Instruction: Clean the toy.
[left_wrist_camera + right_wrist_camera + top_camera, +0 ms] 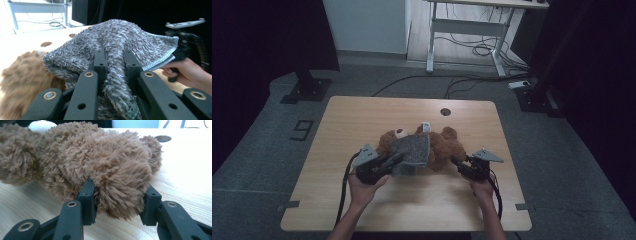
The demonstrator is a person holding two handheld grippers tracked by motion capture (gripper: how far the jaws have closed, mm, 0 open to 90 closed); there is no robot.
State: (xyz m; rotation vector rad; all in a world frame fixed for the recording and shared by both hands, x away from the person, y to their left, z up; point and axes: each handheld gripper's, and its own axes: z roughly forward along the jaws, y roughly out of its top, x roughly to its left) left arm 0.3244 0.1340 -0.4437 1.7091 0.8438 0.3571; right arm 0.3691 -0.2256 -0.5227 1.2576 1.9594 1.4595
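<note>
We note a brown plush bear (pixel 447 145) with a white muzzle, under a mottled grey cloth (pixel 414 150) edged in pale blue. Grippers (pixel 394 162) (pixel 458 164) are black with grey plates. We record the table (pixel 362 115) as light wood grain.

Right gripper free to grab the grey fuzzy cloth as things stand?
Probably not: the right gripper is shut on the brown plush bear, and the grey fuzzy cloth is already pinched in the left gripper.

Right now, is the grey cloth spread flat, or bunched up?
Bunched up. The left gripper pinches a fold of the grey cloth, which drapes in ridges over the teddy bear.
</note>
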